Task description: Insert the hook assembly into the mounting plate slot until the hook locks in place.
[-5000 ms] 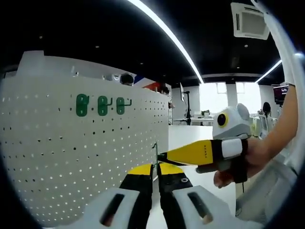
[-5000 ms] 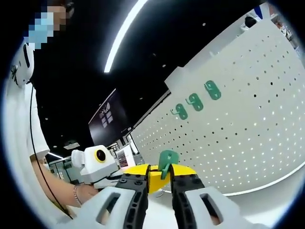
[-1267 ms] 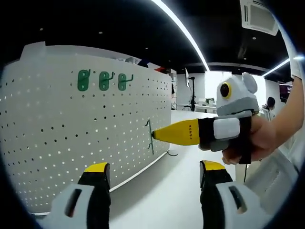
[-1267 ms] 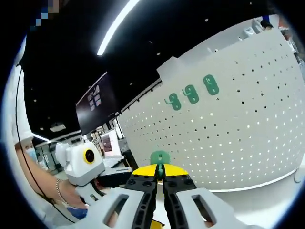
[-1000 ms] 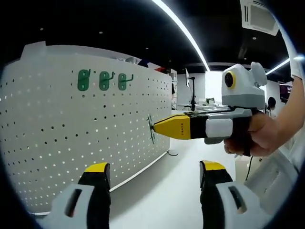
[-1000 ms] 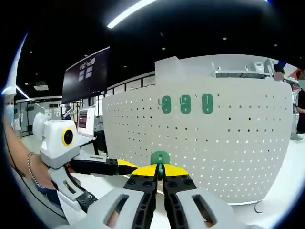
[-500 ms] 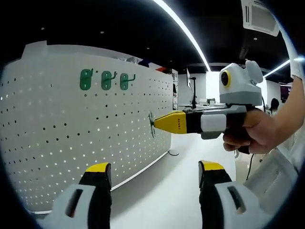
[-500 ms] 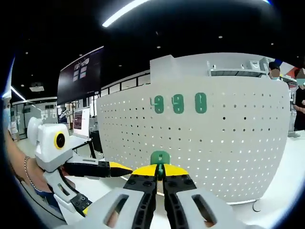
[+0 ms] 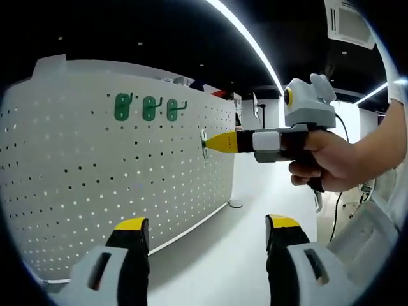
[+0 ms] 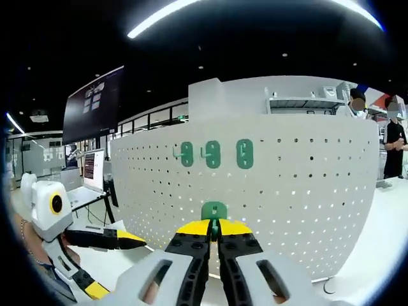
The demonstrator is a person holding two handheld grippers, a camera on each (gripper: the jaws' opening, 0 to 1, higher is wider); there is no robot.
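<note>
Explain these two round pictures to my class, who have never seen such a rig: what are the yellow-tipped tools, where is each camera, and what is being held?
A person holds a handheld two-jaw gripper in each hand, and a fisheye camera rides on each one.

In the left gripper view, the left gripper shows at the bottom with its jaws wide apart and nothing between them. The right gripper reaches in from the right, held by the person's hand.

In the right gripper view, the right gripper is clamped on a green hook.

Both views face a white pegboard. Three green hooks already hang in a row near its top.
</note>
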